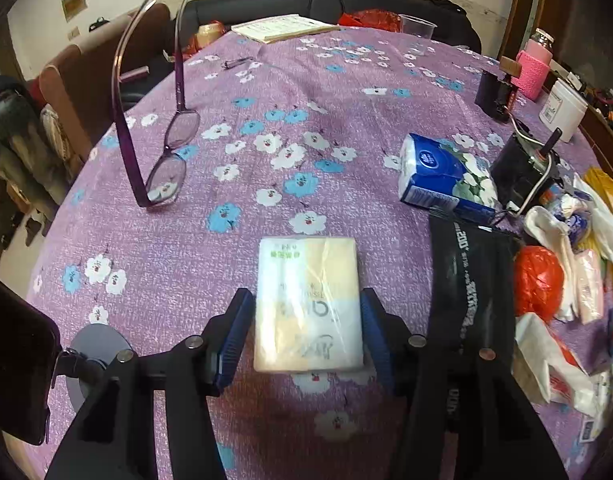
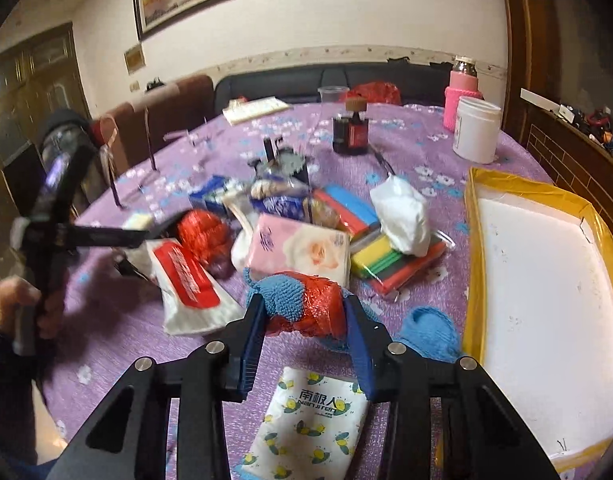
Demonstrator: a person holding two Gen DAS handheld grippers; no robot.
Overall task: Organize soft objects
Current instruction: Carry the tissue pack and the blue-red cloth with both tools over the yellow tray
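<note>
Soft indoor light, fisheye-warped dark corners, motion-blurred right view

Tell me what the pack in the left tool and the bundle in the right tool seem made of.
Tissue pack: soft paper under glossy clear film, judging by the wrinkles and glare. Red bundle: shiny crinkled plastic netting, probably; the blue cloth over it looks like nubby chenille.

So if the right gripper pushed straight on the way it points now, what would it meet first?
The right gripper is shut on a red mesh scrubber with blue chenille cloth. Straight beyond that, probably the pink tissue pack, though depth is unclear.
</note>
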